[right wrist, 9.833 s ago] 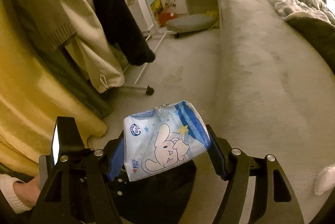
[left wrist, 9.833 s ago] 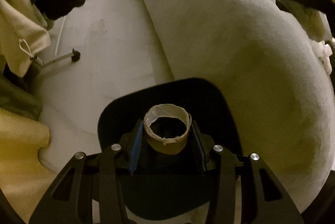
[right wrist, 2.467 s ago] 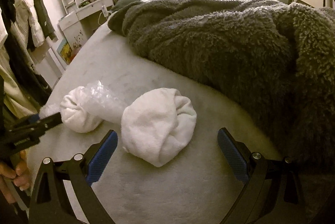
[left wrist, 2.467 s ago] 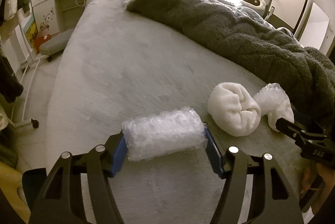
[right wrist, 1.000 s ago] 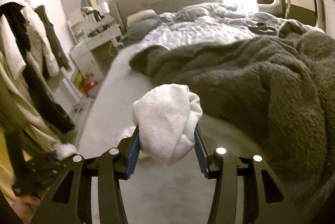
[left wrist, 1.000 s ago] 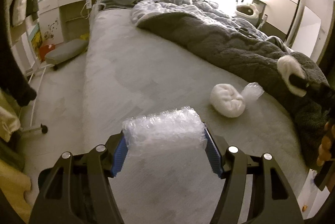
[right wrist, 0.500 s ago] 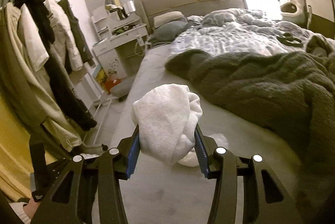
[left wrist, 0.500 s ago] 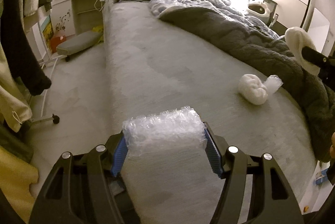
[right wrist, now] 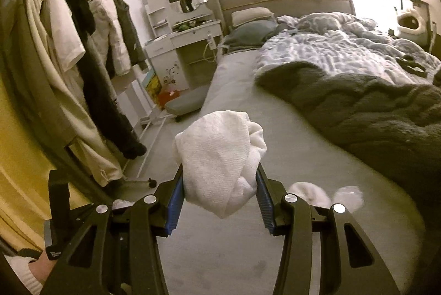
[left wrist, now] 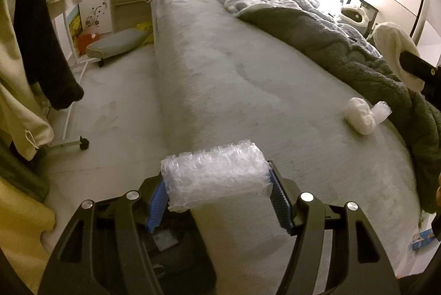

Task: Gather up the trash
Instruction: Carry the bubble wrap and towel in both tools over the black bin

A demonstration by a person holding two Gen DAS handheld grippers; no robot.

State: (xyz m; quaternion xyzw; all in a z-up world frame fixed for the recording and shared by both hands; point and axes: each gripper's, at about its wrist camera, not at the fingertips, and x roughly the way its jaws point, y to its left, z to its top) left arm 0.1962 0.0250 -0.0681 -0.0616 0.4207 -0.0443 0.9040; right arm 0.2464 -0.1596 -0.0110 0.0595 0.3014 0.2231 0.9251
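Note:
My left gripper (left wrist: 216, 201) is shut on a roll of clear bubble wrap (left wrist: 213, 175), held over the near left edge of the grey bed (left wrist: 234, 69). A dark bin (left wrist: 176, 253) shows below its fingers. My right gripper (right wrist: 219, 202) is shut on a crumpled white cloth wad (right wrist: 220, 157), lifted above the bed (right wrist: 289, 157). That wad (left wrist: 391, 47) also appears at the right edge of the left wrist view. On the mattress lie a second white wad (left wrist: 361, 114) and a small bubble wrap piece (left wrist: 381, 111); in the right wrist view they (right wrist: 311, 194) sit blurred behind the gripper.
A dark fuzzy blanket (left wrist: 344, 52) covers the right half of the bed. Hanging clothes (right wrist: 82, 69) on a wheeled rack (left wrist: 80, 142) line the left. A white dressing table (right wrist: 187, 47) and a grey cushion (left wrist: 115, 42) stand by the headboard. A person's hand (right wrist: 35, 271) holds the left gripper.
Both grippers have drawn back and to the left along the bed with their loads. The white wad and bubble wrap piece on the mattress now look smaller and farther right.

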